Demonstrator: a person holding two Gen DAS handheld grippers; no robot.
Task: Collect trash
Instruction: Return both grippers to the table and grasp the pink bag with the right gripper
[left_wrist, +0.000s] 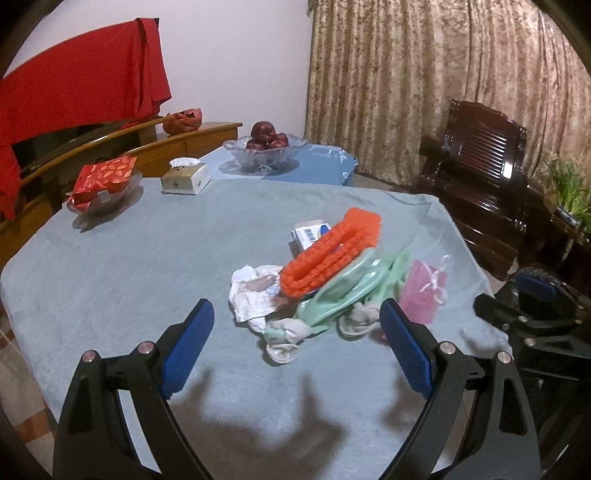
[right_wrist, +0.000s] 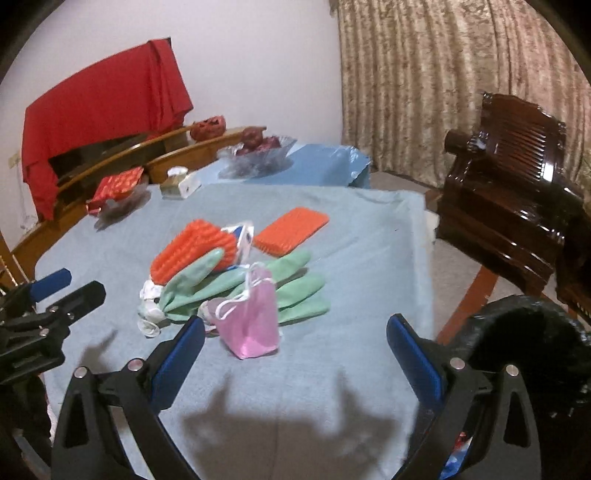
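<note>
A heap of trash lies on the blue-grey tablecloth (left_wrist: 110, 266). It holds crumpled white paper (left_wrist: 251, 295), an orange ribbed foam piece (left_wrist: 328, 254), green rubber gloves (left_wrist: 351, 291), a pink face mask (left_wrist: 424, 291) and a small white-blue box (left_wrist: 310, 232). My left gripper (left_wrist: 297, 332) stands open just short of the paper and the glove cuffs, holding nothing. My right gripper (right_wrist: 295, 343) is open too, with the pink mask (right_wrist: 251, 321) just beyond its left finger. The gloves (right_wrist: 288, 291) lie behind the mask, and a flat orange piece (right_wrist: 291, 230) lies apart further back. A black trash bag (right_wrist: 528, 350) gapes at the table's right.
At the far side stand a tissue box (left_wrist: 186, 177), a glass dish with a red packet (left_wrist: 105, 184) and a glass bowl of apples (left_wrist: 264, 147). A dark wooden chair (left_wrist: 480, 166) stands right of the table, before a curtain. Each gripper shows at the edge of the other's view.
</note>
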